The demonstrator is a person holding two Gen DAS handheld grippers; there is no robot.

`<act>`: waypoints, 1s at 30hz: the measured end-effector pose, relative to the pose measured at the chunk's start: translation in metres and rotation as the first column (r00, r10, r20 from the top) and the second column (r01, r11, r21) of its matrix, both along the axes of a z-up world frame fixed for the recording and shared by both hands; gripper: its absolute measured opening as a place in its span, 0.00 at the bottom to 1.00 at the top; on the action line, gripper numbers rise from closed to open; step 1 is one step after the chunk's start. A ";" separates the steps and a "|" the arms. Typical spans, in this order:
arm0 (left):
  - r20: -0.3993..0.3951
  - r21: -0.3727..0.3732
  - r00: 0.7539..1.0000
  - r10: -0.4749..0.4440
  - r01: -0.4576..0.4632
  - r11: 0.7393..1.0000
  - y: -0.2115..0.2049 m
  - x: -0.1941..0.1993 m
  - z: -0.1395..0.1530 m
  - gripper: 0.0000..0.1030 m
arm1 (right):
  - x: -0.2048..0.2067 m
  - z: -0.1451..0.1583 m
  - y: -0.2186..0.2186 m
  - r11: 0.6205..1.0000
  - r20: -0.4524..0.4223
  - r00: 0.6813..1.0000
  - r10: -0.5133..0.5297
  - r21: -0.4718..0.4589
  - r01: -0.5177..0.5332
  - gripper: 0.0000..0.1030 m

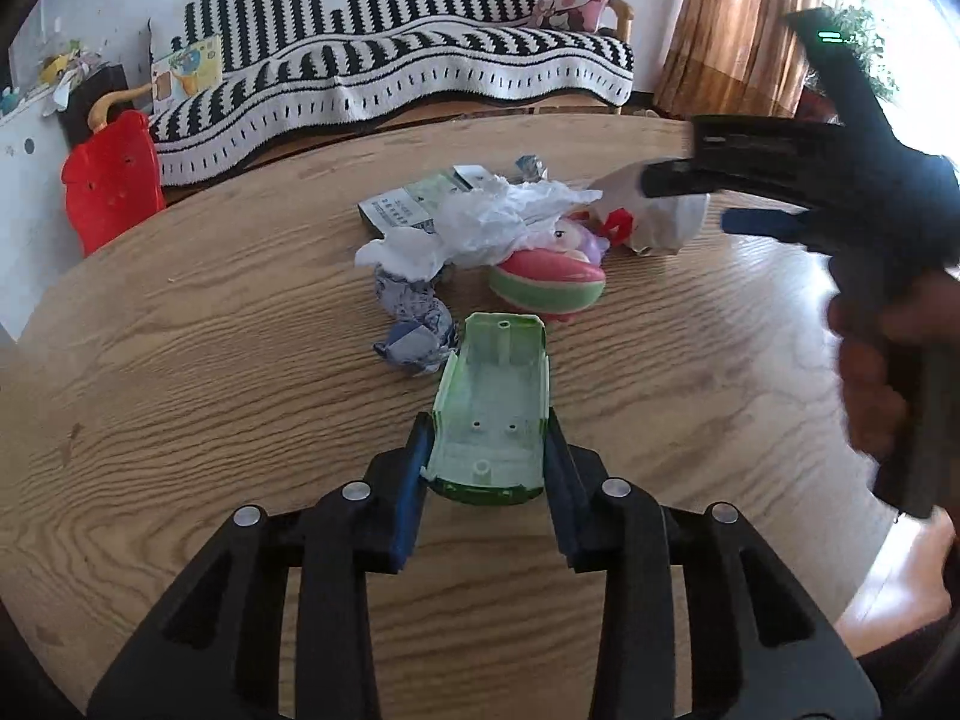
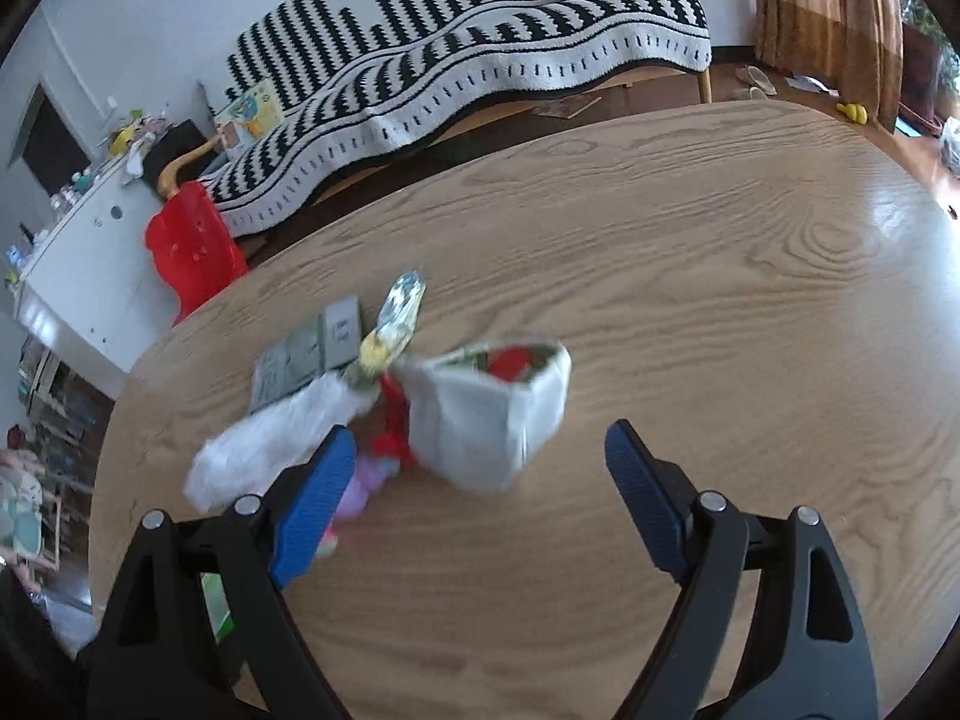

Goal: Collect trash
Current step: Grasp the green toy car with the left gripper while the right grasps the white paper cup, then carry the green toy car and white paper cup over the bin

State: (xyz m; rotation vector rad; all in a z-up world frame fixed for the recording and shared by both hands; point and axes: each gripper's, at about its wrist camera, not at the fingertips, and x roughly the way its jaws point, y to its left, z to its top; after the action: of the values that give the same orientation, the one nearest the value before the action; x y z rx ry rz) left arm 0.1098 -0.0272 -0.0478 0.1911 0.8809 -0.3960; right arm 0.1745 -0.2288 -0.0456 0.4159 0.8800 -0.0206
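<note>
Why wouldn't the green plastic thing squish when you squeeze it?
The green plastic shell probably stays stiff: the left gripper fingers press its sides, and its walls look straight, not bent. It is likely light, being thin and hollow inside. It shouldn't roll, since it looks boxy, but smooth plastic might slip.

Both of my wrist views are bright with daylight that enters from the right, past the curtain (image 1: pixel 741 18), leaving a white glare patch on the wooden table (image 2: pixel 888 210) and only soft, faint shadows under the clutter. The fisheye lenses bend the table edge and the striped sofa (image 1: pixel 390 78) into curves, with dark vignetting in the corners. Motion blur smears my right gripper (image 1: pixel 678 177) in the left view and the white carton (image 2: pixel 492 414) in the right view.
</note>
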 end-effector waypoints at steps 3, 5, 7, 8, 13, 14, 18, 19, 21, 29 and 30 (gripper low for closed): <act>0.002 -0.004 1.000 0.003 -0.003 1.000 0.005 -0.005 0.003 0.34 | 0.012 -0.008 -0.001 1.000 -0.015 1.000 -0.005 0.012 0.005 0.80; 0.003 -0.008 1.000 0.012 -0.012 1.000 0.008 -0.004 0.005 0.34 | 0.016 -0.014 -0.003 0.999 -0.020 1.000 -0.011 0.030 0.012 0.72; -0.005 -0.016 1.000 0.031 -0.031 0.999 0.011 -0.001 0.006 0.34 | 0.018 -0.018 -0.004 0.999 -0.031 1.000 0.003 0.054 -0.001 0.54; -0.008 -0.023 0.999 0.039 -0.039 0.999 0.013 0.000 0.007 0.34 | 0.015 -0.016 -0.005 0.998 -0.023 1.000 -0.005 0.056 0.006 0.54; -0.001 -0.051 0.999 0.049 -0.049 0.997 0.010 -0.003 0.017 0.34 | -0.014 0.009 -0.007 1.000 0.045 0.999 -0.009 0.006 0.009 0.54; 0.001 -0.056 0.999 0.048 -0.048 0.997 0.009 -0.004 0.020 0.34 | -0.024 0.017 -0.008 1.000 0.063 0.998 -0.010 -0.013 0.011 0.54; 0.007 -0.088 1.000 0.030 -0.030 0.996 -0.009 -0.012 0.031 0.34 | -0.067 0.037 -0.017 0.998 0.097 0.995 -0.007 -0.064 0.013 0.54; 0.009 -0.093 1.000 0.021 -0.020 0.995 -0.015 -0.014 0.033 0.34 | -0.081 0.041 -0.021 0.997 0.098 0.995 -0.009 -0.080 0.017 0.54; 0.009 -0.102 1.000 -0.005 0.005 0.995 -0.032 -0.020 0.036 0.34 | -0.102 0.044 -0.028 0.994 0.092 0.996 -0.014 -0.110 0.025 0.54; 0.018 -0.146 0.988 -0.151 0.152 0.977 -0.130 -0.056 0.043 0.34 | -0.206 0.046 -0.118 0.966 0.084 0.984 -0.158 -0.192 0.171 0.54; 0.021 -0.148 0.984 -0.176 0.178 0.973 -0.146 -0.064 0.042 0.34 | -0.218 0.045 -0.132 0.961 0.085 0.980 -0.180 -0.197 0.194 0.54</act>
State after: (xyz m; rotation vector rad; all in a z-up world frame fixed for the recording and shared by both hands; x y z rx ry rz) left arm 0.0461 -0.1736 -0.0056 0.1332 0.8254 -0.6252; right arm -0.0439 -0.3605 -0.0003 0.3040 0.7621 -0.2682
